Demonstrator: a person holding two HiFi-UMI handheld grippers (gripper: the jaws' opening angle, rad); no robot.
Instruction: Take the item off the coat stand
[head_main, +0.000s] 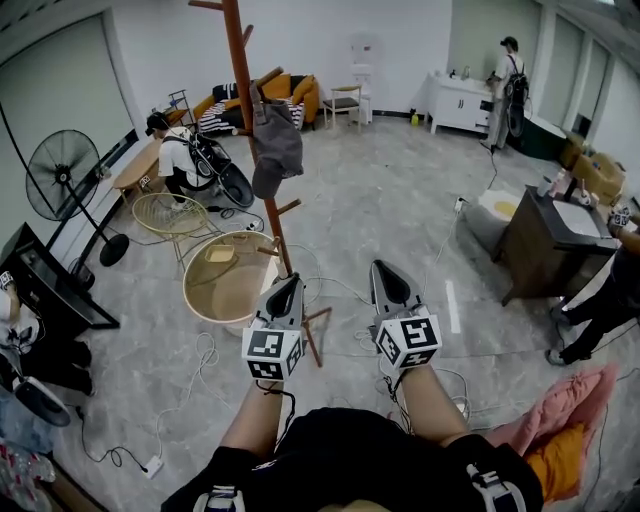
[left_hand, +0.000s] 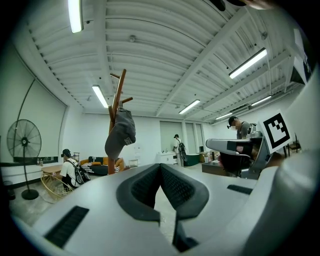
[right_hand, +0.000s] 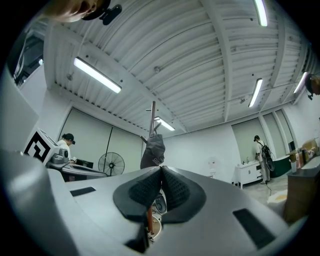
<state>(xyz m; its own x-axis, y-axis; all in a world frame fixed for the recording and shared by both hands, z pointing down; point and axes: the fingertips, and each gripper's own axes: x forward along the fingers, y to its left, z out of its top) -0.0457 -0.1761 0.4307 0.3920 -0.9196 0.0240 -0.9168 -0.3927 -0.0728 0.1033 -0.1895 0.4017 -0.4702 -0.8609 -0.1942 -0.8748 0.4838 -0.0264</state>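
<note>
A: Scene, left to right?

B: The coat stand (head_main: 262, 180) is my reference. Far left of it there's a floor fan (head_main: 62, 175). Between the fan and the stand a person (head_main: 175, 160) crouches on the floor. Two round wicker tables (head_main: 232, 277) sit just left of the stand's foot.

A: And the item?

B: A grey cap (head_main: 275, 148) hangs on a peg on the right side of the pole, high up, crown drooping down. It also shows in the left gripper view (left_hand: 120, 134) and the right gripper view (right_hand: 152, 150). Nothing is touching it.

A: Left claw?

B: The left gripper (head_main: 288, 282) sits low, just beside the stand's lower pole and well below the cap. Its pads are pressed together at the tips (left_hand: 160, 166) with nothing between them.

A: Right claw?

B: The right gripper (head_main: 386, 268) is right of the stand at about the same height as the left one, clear of the pole. Its pads are pressed together too (right_hand: 161, 169) and it's empty. From its camera the stand (right_hand: 152, 112) and cap sit dead ahead above the tips.

A: Further right?

B: A dark wooden desk (head_main: 540, 240) stands well right of the stand. A pink cloth (head_main: 560, 410) lies on the floor, lower right. Another person (head_main: 505, 90) stands at a white cabinet by the back wall.
</note>
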